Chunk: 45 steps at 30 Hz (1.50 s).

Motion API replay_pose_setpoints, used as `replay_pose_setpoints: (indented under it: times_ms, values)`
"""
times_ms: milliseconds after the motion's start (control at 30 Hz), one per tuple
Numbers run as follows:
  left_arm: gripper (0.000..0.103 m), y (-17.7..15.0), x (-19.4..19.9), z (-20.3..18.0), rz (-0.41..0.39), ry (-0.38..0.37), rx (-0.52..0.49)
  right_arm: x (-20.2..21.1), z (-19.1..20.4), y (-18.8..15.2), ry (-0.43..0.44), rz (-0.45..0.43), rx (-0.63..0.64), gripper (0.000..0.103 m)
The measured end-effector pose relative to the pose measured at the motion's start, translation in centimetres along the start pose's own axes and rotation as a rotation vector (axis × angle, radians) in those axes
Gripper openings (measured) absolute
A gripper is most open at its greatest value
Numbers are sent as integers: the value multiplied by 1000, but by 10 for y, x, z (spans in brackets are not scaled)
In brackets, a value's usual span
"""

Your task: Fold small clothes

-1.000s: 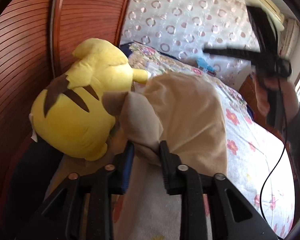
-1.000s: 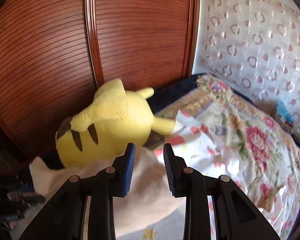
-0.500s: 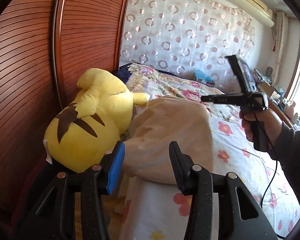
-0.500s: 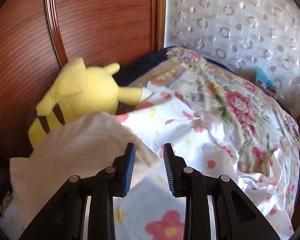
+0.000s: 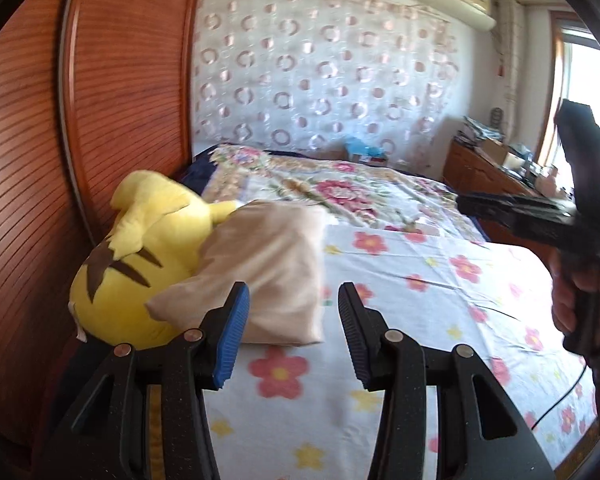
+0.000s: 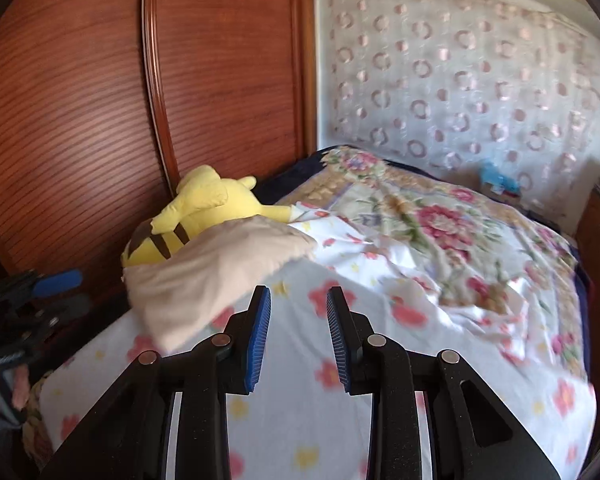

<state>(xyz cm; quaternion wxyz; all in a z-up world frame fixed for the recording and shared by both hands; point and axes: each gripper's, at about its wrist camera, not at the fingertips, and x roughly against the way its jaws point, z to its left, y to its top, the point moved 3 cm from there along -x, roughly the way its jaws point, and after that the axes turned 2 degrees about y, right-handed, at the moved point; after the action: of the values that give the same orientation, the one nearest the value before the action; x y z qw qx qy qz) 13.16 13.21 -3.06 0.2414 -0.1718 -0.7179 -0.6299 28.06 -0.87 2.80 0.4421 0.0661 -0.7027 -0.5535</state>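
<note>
The folded cloth (image 5: pixel 268 272) lies on the bed (image 5: pixel 400 280), just ahead of the left gripper (image 5: pixel 292 332) and slightly to its left, leaning against a yellow plush toy (image 5: pixel 140 256). Beyond the toy stands a wooden wardrobe (image 5: pixel 100 120), closing off that side; to the right of the left gripper the flowered sheet spreads wide and flat toward the far curtain (image 5: pixel 320 80). The left gripper points down toward the bed, its jaws apart with nothing between them, having just been opening. The right gripper (image 6: pixel 298 332) also tilts down over bare sheet, jaws narrowly parted and empty, having just opened a little; the cloth sits ahead to its left. The cloth's long axis runs away from the left gripper, its near edge rounded.
</note>
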Motion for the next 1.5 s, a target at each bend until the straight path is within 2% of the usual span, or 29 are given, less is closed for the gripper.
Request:
replay_pose_setpoints:
  times_ms: [200,400,533,800,1033,1300,1500]
  values:
    - [47,-1,24,-50,-29,-20,-69,76,4,-51,-67,-82,-60,55]
    - [47,1,48,-97,-62,-47,-126,129,20,-86,-165,-159,-112,64]
    - [47,4,67,-120,-87,-80,-141,160,33,-102,-197,-215,-163,65]
    - [47,6,97,-153,-136,-100,-167,179,55,-126,-308,-277,-236,65]
    - [47,10,108,-160,-164,-96,-163,188,76,-139,-367,-298,-260,65]
    - [47,11,108,-160,-166,-84,-160,192,94,-147,-383,-315,-266,65]
    - [47,11,108,-160,-167,-85,-160,192,88,-147,-389,-317,-268,65]
